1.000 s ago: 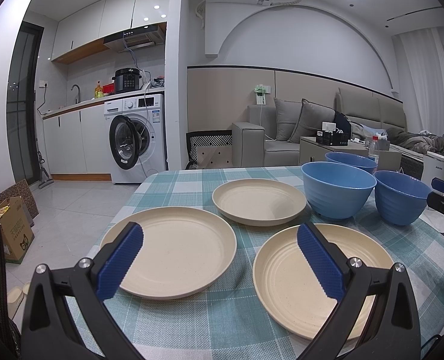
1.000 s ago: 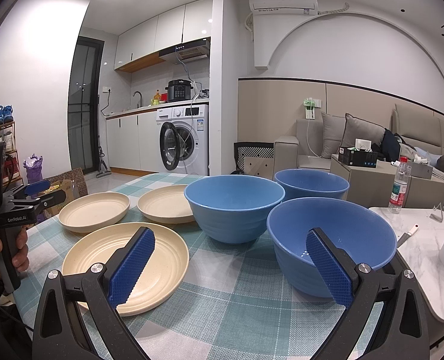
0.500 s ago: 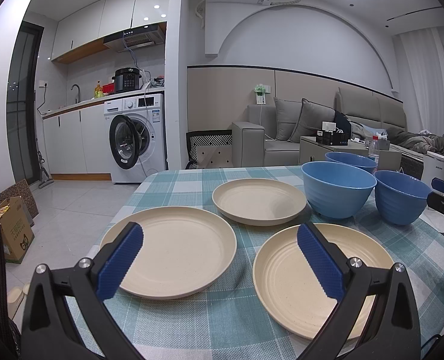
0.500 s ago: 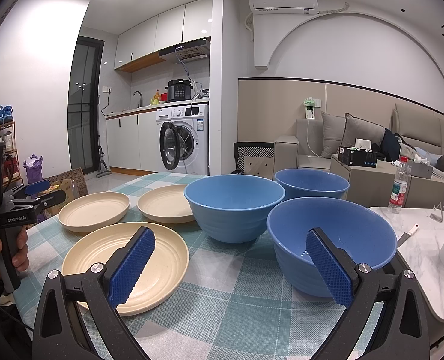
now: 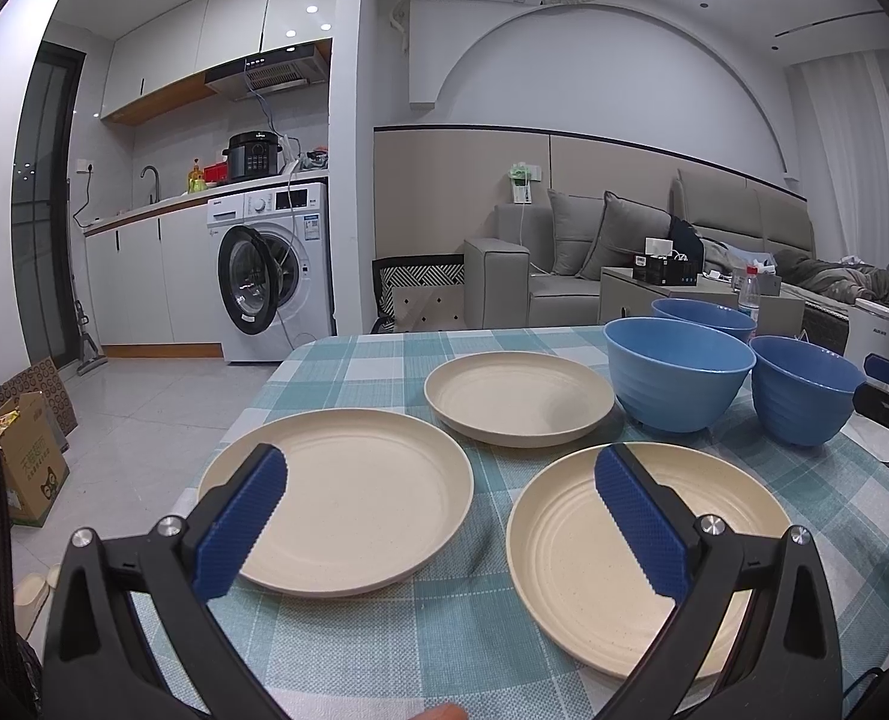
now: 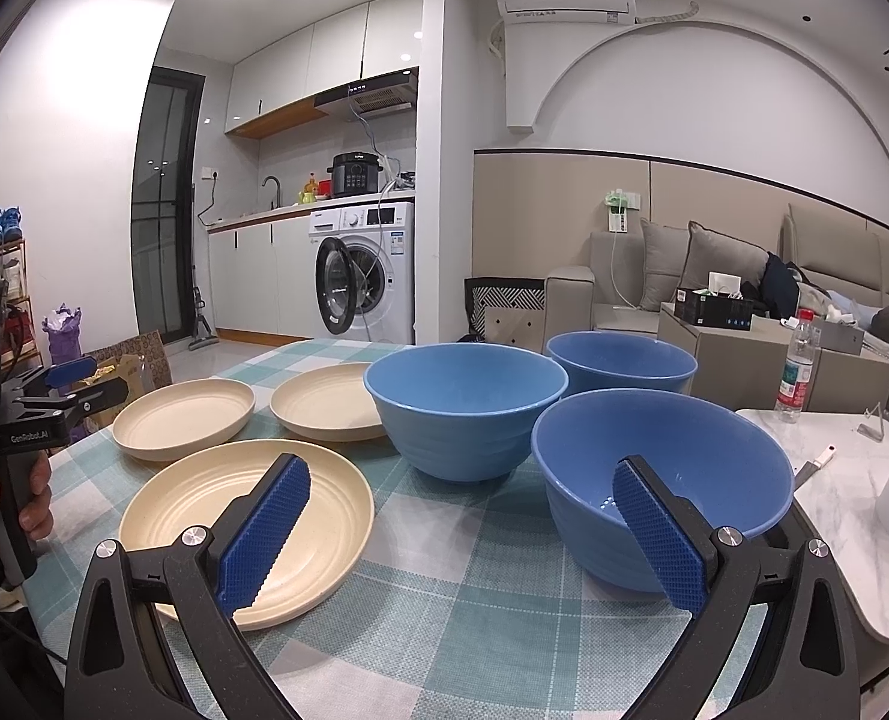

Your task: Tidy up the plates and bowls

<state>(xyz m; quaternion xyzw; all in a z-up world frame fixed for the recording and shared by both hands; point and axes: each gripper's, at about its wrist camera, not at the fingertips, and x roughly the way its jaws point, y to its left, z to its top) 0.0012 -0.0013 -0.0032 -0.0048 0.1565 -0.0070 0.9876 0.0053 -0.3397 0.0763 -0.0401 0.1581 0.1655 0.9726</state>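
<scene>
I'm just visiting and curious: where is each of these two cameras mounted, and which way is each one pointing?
Left wrist view: sits on the left tool, looking forward over three cream plates, nearest one; its own open blue fingers show, and the right tool at the right edge.
Right wrist view: sits on the right tool, facing three blue bowls, nearest one; its open fingers show, plus the hand gripping the left tool.
Shared: the checked tablecloth, all plates and bowls, washing machine and sofa.

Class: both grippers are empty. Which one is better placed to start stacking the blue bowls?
Right. The right gripper hangs open just before the nearest blue bowl, while the left gripper faces the cream plates.
</scene>
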